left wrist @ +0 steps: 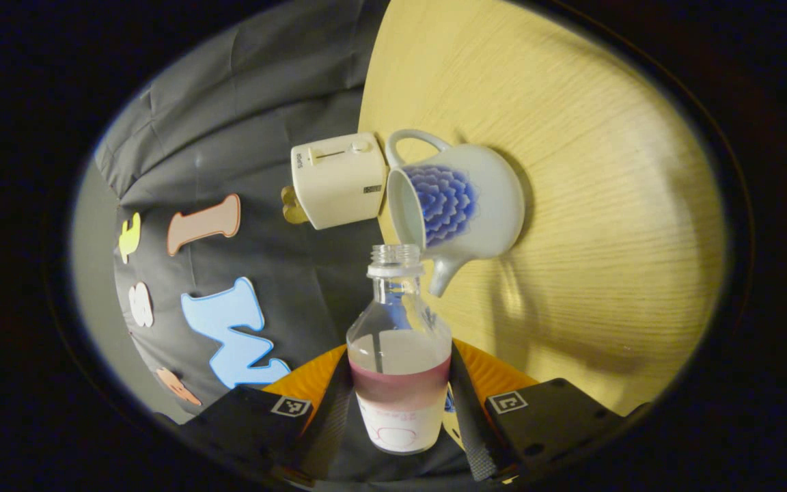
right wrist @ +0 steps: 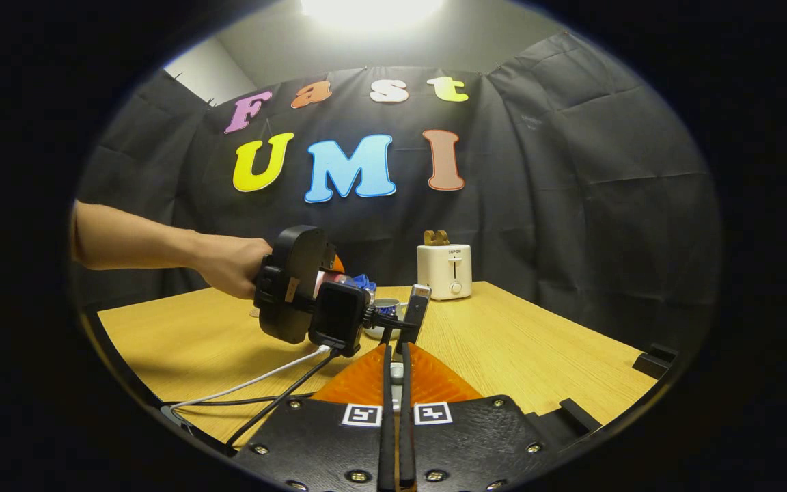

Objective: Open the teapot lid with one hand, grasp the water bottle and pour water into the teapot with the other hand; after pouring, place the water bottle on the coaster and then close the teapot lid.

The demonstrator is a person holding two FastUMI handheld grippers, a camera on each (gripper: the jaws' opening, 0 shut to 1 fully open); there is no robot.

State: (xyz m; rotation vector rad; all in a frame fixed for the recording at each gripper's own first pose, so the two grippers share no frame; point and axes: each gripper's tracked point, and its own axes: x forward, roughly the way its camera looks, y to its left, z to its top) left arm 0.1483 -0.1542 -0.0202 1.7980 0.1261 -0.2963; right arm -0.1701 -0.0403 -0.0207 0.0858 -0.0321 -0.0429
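The water bottle (left wrist: 399,355) sits clamped between the two fingers of the left hand-held gripper (left wrist: 399,403), which press on its labelled lower half from either side; it is uncapped, about half full of clear water, and its open neck points at the rim of the teapot (left wrist: 458,205). The teapot, white with a blue flower pattern, stands on the wooden bench (left wrist: 605,205) with its mouth open, its spout reaching down just beside the bottle's shoulder. A white toaster (left wrist: 337,179) with something brown in its slot stands right behind the teapot, against the black cloth wall. In the right gripper view, the right hand-held gripper (right wrist: 397,403) has its fingers nearly closed on a small pale thing between them, which is too hidden to name. Farther off a person's hand (right wrist: 229,263) holds the left hand-held gripper over the bench, with white and black cables (right wrist: 257,389) trailing across the wood.
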